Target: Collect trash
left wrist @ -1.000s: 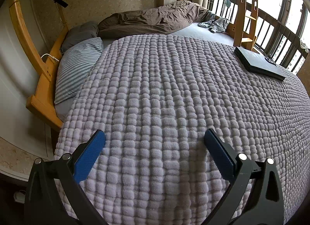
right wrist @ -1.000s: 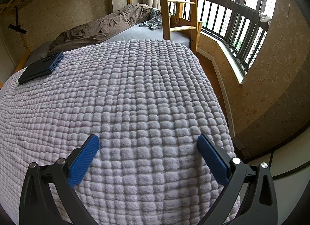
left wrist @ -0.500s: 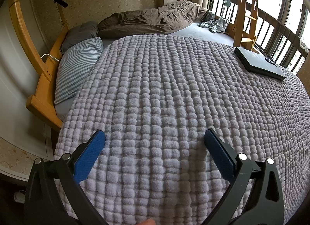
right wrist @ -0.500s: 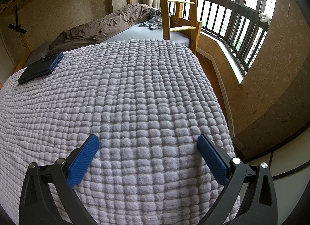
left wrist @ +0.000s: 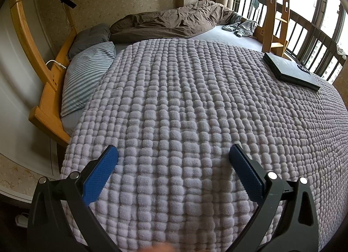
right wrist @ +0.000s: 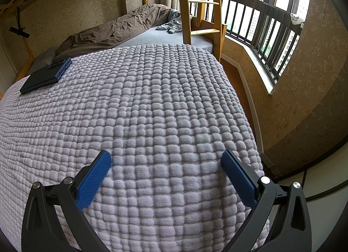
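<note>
Nothing has been collected yet, as far as I can judge: both of my claws hang over the near end of the bed with nothing in them. My left claw [left wrist: 173,156] is spread wide, its blue pads well apart and only the lilac bobbled blanket [left wrist: 195,104] showing between them; my right claw [right wrist: 165,161] is just as wide and just as empty. I cannot find any trash in either view, so I cannot say where it lies, which way it points or how its long axis runs (it may be on the floor or outside both views). What does lie on the blanket is a flat dark case [left wrist: 291,71], near the far right edge in the left view and at the far left in the right view [right wrist: 46,75]; its long side runs slantwise across the bed, roughly from the ladder [right wrist: 195,2] toward the striped pillow [left wrist: 87,73] side. I would not call it trash from these pictures. Beyond the blanket there is a rumpled brown quilt [left wrist: 169,21] and a grey-green garment [left wrist: 241,27] on the bare sheet near the ladder, again not clearly rubbish. So I judge the whole job is left: find the litter first, then bring a claw down over it.
</note>
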Demonstrator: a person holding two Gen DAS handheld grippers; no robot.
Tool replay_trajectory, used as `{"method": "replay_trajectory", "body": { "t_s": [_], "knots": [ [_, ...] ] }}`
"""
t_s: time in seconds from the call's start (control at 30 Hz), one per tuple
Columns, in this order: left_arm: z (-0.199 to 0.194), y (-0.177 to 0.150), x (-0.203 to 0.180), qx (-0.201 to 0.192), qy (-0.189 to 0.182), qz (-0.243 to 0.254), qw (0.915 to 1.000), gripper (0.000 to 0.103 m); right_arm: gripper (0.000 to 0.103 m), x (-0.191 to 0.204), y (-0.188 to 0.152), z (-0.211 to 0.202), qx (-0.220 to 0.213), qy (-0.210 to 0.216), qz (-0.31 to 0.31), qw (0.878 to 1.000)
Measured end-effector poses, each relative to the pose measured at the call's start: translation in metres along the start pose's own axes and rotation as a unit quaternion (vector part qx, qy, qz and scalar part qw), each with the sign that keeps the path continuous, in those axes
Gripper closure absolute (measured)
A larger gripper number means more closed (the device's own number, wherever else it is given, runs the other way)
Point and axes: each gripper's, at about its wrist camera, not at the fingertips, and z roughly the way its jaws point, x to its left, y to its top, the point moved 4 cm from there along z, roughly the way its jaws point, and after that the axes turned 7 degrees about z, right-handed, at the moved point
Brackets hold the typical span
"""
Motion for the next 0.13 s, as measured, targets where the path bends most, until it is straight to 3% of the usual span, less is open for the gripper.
{"method": "replay_trajectory", "body": {
  "t_s": [0.13],
  "knots": [
    [-0.0002,0.0004,-0.0002,0.0,0.0,0.0,1.0,0.001,0.004,-0.0005,-0.0002,-0.0002,0.0,0.0,0.0,1.0]
  ]
}}
